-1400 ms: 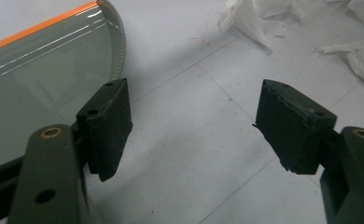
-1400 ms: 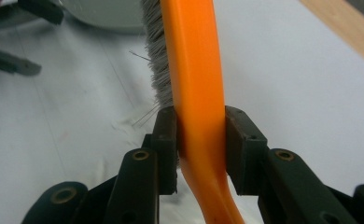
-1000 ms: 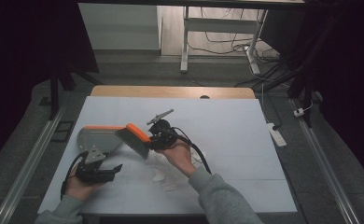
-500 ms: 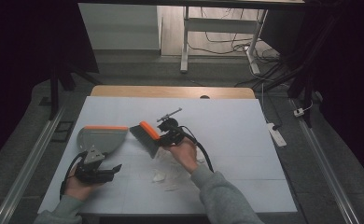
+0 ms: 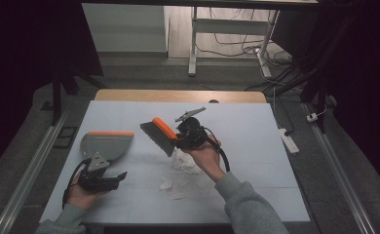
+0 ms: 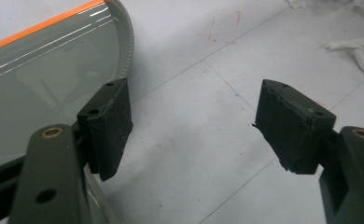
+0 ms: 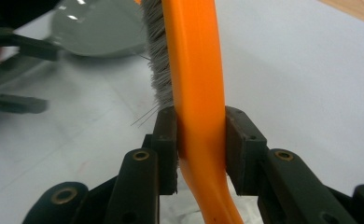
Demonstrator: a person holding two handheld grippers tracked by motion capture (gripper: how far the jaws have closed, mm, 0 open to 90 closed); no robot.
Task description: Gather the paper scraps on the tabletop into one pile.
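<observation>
A grey dustpan with an orange front edge lies on the white table at the left. My left gripper rests just behind it, near the front edge; in the left gripper view its jaws stand wide open over bare table, the dustpan beside the left jaw. My right gripper is shut on the orange handle of a hand brush, held above the table middle with its grey bristles pointing toward the dustpan. The right gripper view shows both pads clamping the brush handle. Crumpled white paper scraps lie under the right hand.
More paper scraps lie nearer the front edge, and some show in the left gripper view. The white table has a wooden strip at its far edge. A white power strip lies on the floor at the right.
My right gripper has carried the brush up and to the right, away from the dustpan's edge, uncovering the paper scraps. The left gripper and dustpan have not moved.
</observation>
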